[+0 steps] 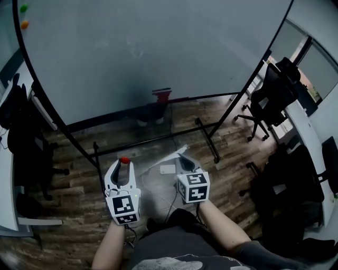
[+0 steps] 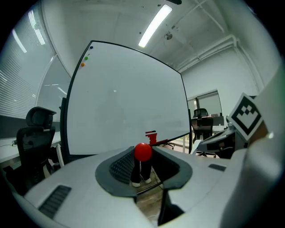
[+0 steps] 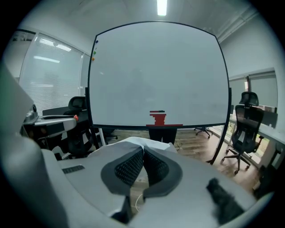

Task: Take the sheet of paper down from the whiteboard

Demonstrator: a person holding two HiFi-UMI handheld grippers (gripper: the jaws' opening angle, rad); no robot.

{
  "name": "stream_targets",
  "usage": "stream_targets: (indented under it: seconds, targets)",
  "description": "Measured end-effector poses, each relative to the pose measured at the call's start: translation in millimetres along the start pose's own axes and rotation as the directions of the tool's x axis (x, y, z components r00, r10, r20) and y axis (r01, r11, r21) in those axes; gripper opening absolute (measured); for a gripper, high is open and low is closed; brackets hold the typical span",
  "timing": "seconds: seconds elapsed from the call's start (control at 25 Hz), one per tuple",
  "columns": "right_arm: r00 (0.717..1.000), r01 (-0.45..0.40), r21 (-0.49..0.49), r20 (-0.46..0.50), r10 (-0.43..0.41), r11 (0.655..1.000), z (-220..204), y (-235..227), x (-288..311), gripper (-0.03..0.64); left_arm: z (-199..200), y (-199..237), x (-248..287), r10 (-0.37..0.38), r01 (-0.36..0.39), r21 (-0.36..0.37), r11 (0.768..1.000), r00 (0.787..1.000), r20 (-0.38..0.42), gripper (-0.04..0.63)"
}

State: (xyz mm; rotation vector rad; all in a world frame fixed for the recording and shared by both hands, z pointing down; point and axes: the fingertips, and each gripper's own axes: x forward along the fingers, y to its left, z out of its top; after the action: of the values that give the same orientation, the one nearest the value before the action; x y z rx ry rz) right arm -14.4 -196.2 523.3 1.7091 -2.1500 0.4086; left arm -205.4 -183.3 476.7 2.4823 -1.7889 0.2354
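The whiteboard stands bare in front of me, with no sheet on it. My right gripper is low over the floor and shut on the white sheet of paper. In the right gripper view the paper's edge sticks out past the closed pads. My left gripper is beside it, shut on a round red magnet. That magnet sits between the jaw tips in the left gripper view. Both grippers are well short of the board.
A red eraser rests on the board's tray, and green and orange magnets sit at its top left. Someone's legs show behind the board. The stand's black feet cross the wooden floor. Office chairs and desks flank both sides.
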Motion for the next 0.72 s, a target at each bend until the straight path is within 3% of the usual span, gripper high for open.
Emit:
stream_targets:
  seconds: [0.44,0.72]
  targets:
    - [0.999,-0.035,0.001,0.003,0.034,0.999,-23,-14,-33,0.021,-13,-33,-32,0.04,-0.04,-0.009,0.999,0.998,-0.047,0.124]
    - [0.998,-0.056,0.019,0.035,0.056,0.998,-30,-43,-72,0.021,-15,-87,-53,0.044,-0.044,-0.004,0.999,0.996,-0.083,0.124]
